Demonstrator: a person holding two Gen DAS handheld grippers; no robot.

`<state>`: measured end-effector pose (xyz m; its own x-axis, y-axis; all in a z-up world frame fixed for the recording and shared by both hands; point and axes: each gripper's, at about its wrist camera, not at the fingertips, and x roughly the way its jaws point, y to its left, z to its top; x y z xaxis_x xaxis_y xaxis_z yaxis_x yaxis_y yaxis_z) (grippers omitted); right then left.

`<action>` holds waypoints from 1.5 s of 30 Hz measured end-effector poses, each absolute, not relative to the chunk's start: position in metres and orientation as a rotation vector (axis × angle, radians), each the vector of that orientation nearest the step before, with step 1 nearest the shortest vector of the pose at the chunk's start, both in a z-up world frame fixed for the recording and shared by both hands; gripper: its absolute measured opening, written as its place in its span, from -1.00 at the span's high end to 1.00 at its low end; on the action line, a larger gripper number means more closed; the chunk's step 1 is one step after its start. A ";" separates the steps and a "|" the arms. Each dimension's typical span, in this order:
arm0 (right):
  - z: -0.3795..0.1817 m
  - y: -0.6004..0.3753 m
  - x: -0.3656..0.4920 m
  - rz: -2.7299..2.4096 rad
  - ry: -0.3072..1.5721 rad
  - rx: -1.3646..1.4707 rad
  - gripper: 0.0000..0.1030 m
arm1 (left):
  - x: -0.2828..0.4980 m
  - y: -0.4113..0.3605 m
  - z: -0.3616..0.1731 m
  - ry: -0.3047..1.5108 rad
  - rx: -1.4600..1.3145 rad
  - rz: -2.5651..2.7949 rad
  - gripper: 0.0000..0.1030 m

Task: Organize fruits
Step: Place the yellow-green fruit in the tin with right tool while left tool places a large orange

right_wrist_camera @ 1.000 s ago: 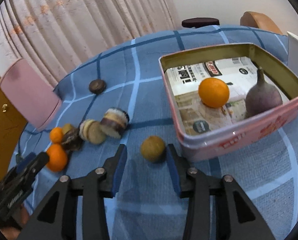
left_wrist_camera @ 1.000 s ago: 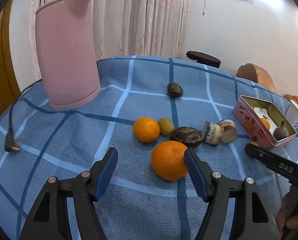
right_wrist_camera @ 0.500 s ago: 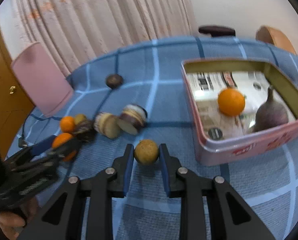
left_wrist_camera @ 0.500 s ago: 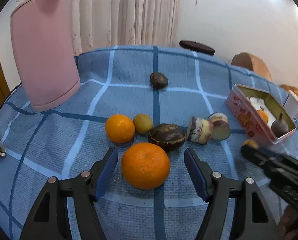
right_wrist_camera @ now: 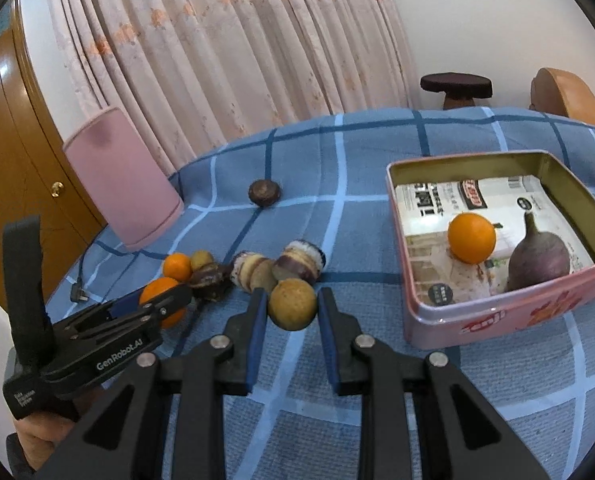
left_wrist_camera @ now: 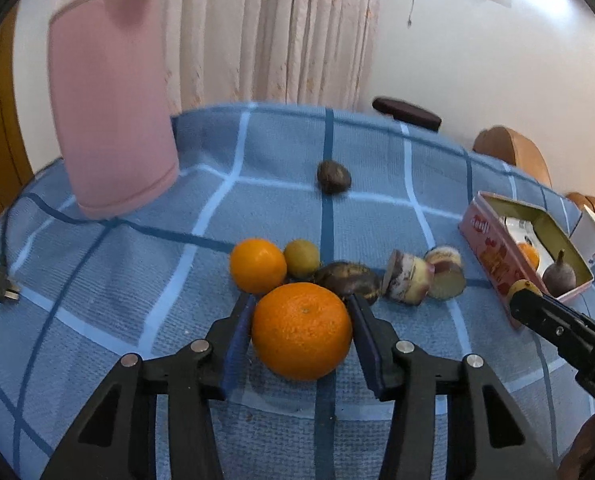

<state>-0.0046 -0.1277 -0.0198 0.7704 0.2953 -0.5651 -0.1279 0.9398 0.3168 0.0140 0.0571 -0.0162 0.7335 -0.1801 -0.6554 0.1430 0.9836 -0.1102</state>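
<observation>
**Both grippers take fruit beside a part-filled tin**

Nearest, the right gripper [right_wrist_camera: 292,312] has its fingers clamped on a small brown fruit [right_wrist_camera: 292,303]. The left gripper [left_wrist_camera: 302,330] is closing its fingers around a large orange [left_wrist_camera: 302,331]. Beyond, several fruits [left_wrist_camera: 303,258] wait on the blue checked worktop [left_wrist_camera: 257,184]. Only a small orange [right_wrist_camera: 471,237] and a purple fruit [right_wrist_camera: 538,258] sit in the pink tin [right_wrist_camera: 497,314], so most sorting remains. The right view shows the tin's contents clearly; the left view shows the cluster better.
</observation>
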 end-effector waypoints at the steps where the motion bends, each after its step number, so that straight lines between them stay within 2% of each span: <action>1: -0.017 -0.129 -0.006 0.232 0.639 0.267 0.45 | 0.010 0.056 -0.013 0.698 -0.057 -0.178 0.04; 12: 0.006 -0.164 -0.021 0.194 0.483 0.213 0.45 | 0.004 0.014 0.009 0.592 -0.078 -0.236 0.04; 21: 0.012 -0.225 -0.019 0.039 0.452 0.251 0.45 | 0.014 -0.050 0.025 0.562 -0.043 -0.327 0.04; 31: 0.007 -0.286 -0.009 -0.113 0.476 0.258 0.45 | 0.028 -0.128 0.029 0.560 0.023 -0.400 0.04; 45: -0.021 -0.324 0.021 -0.066 0.614 0.398 0.44 | 0.048 -0.186 0.006 0.636 0.095 -0.419 0.03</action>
